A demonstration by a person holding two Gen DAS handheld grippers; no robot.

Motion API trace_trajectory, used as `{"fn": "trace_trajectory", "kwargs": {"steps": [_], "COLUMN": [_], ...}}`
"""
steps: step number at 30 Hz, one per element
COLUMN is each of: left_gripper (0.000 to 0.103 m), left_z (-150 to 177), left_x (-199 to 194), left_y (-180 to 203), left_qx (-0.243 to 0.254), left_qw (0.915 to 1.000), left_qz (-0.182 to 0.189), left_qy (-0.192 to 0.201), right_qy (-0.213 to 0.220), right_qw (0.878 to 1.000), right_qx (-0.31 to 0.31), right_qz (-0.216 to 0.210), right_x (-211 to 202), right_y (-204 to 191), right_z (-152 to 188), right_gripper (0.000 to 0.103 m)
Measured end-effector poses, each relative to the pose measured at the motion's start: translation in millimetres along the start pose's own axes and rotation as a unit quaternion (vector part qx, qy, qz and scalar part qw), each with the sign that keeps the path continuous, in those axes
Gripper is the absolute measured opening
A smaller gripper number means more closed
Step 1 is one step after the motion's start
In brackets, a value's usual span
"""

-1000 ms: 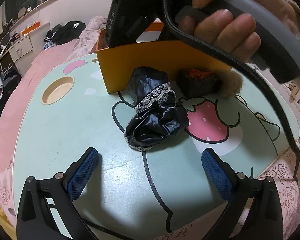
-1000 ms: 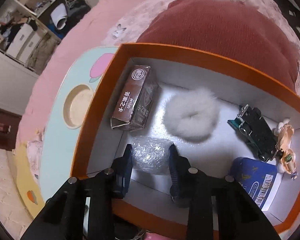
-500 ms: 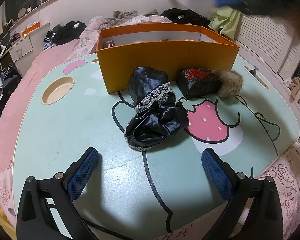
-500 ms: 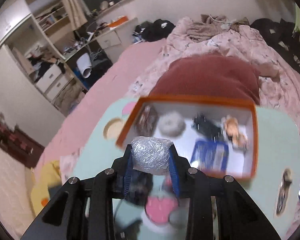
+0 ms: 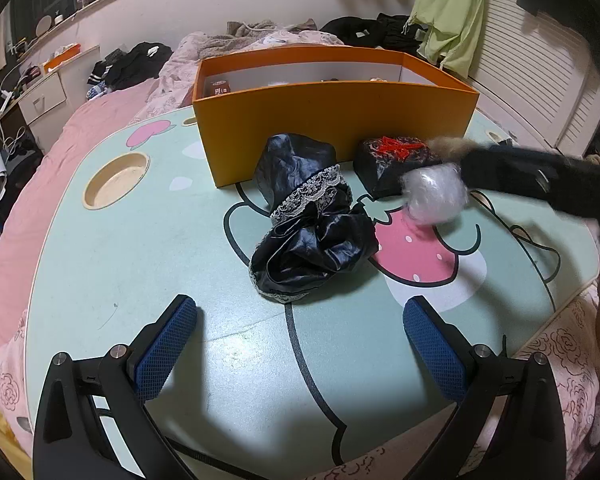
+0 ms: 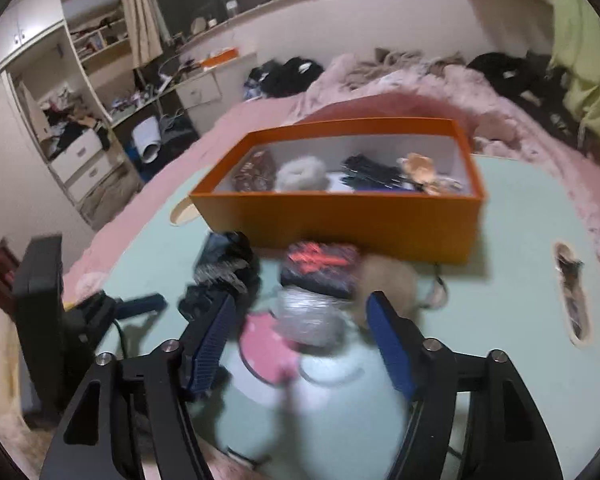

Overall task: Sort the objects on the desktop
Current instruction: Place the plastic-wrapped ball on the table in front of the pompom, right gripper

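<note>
We look down on a pale green bench printed with a cartoon outline and a pink strawberry, with a round recess at its left in the left wrist view. It stands over a pink bed strewn with dark clothes; a white drawer unit sits at the far left, a louvred door at the right, and open shelves fill the upper left of the right wrist view.

An orange box stands at the back of the bench. In front of it lie a black satin cloth with lace trim and a dark packet with red print, with a tan furry thing just beside the packet.

The left gripper hovers low over bare bench, its jaws spread with nothing between them. The right gripper has just been opening its jaws; they now stand apart, and the clear-wrapped ball sits between them over the strawberry, not pressed by either pad.

The right wrist view is smeared by motion, so we cannot tell whether the ball touches the bench. In the left wrist view the right gripper is a dark blur at the right edge. The box's contents are only partly readable: a brown carton, a white fluffy ring, dark and tan items beyond.
</note>
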State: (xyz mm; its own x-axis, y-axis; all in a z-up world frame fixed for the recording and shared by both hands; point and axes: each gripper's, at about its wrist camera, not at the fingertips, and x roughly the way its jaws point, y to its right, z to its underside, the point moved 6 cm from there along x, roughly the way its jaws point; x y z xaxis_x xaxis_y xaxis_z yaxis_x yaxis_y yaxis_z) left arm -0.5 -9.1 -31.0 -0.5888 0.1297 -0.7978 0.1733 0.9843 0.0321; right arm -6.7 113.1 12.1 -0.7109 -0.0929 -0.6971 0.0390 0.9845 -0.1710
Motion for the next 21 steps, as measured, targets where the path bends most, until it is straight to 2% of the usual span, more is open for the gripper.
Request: {"fn": "trace_trajectory", "kwargs": {"steps": [2, 5, 6, 7, 8, 12, 21], "left_gripper": [0.103, 0.103, 0.103, 0.103, 0.103, 0.103, 0.103], "left_z": [0, 0, 0, 0, 0, 0, 0], "left_x": [0, 0, 0, 0, 0, 0, 0], "left_y": [0, 0, 0, 0, 0, 1, 1], "left_qx": [0.000, 0.000, 0.000, 0.001, 0.001, 0.001, 0.001], "left_qw": [1.0000, 1.0000, 1.0000, 1.0000, 1.0000, 1.0000, 1.0000], "left_qz": [0.000, 0.000, 0.000, -0.001, -0.001, -0.001, -0.001], "left_qy": [0.000, 0.000, -0.001, 0.000, 0.000, 0.000, 0.000], "right_qy": [-0.009, -0.035, -0.043, -0.025, -0.027, -0.033, -0.033], "right_qw": [0.999, 0.996, 0.994, 0.990, 0.992, 0.992, 0.992], "right_qx": [-0.011, -0.036, -0.048, -0.067, -0.059, -0.056, -0.058], "right_qz": [0.043, 0.079, 0.094, 0.119, 0.110, 0.104, 0.104], "right_x": [-2, 6, 13, 14, 16, 22, 22], "right_y": [8, 13, 14, 15, 17, 23, 24], "right_z": [12, 32, 39, 42, 44, 44, 44], "right_gripper": [0.073, 0.075, 0.077, 0.088, 0.093, 0.103, 0.103]}}
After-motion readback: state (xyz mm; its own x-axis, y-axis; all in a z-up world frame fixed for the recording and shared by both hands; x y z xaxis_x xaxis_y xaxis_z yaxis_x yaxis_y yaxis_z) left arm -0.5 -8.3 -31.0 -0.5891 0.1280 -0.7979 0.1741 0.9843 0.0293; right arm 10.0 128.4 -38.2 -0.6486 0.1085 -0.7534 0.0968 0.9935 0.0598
